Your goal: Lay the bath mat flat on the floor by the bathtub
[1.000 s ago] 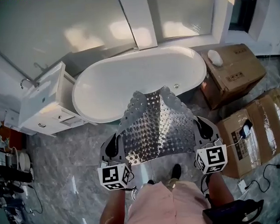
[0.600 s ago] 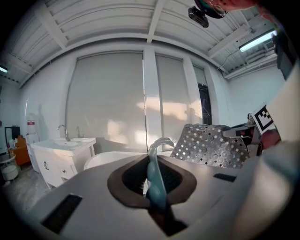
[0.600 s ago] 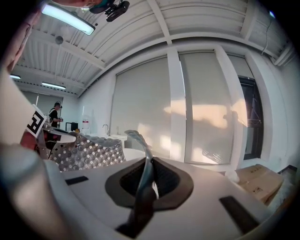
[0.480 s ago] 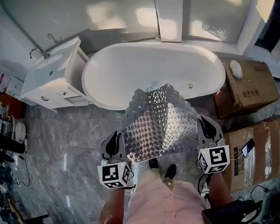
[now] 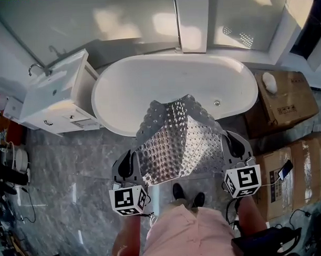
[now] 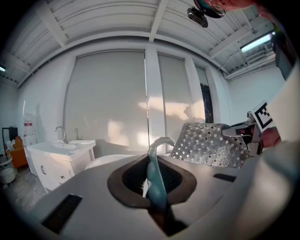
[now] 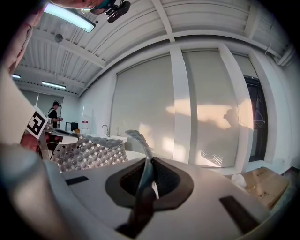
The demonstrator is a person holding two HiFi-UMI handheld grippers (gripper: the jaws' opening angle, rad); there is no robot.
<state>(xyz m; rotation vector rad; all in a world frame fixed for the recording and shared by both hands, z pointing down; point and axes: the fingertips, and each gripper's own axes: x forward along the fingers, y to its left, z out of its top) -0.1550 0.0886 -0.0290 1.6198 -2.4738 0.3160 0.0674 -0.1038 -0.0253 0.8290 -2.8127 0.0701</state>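
Observation:
A clear, bubble-studded bath mat [image 5: 179,140] hangs stretched between my two grippers, above the grey floor in front of the white bathtub [image 5: 172,87]. My left gripper [image 5: 131,165] is shut on the mat's left near corner, whose pinched edge [image 6: 154,178] shows bluish in the left gripper view. My right gripper [image 5: 234,148] is shut on the right near corner, and the mat's edge [image 7: 143,187] curls up between its jaws. The mat's far end sags toward the tub's rim. Each gripper view shows the mat's body [image 6: 208,145] [image 7: 89,152] off to the side.
A white vanity with sink [image 5: 54,94] stands left of the tub. Cardboard boxes [image 5: 285,99] [image 5: 296,178] sit at the right, one with a phone on it. The person's shoes [image 5: 186,195] are on the marble floor [image 5: 72,170]. Cables and clutter lie at the far left.
The view has shifted slightly, so the tub and vanity sit a little lower and more to the left. Both grippers keep their hold, and the mat hangs much as before.

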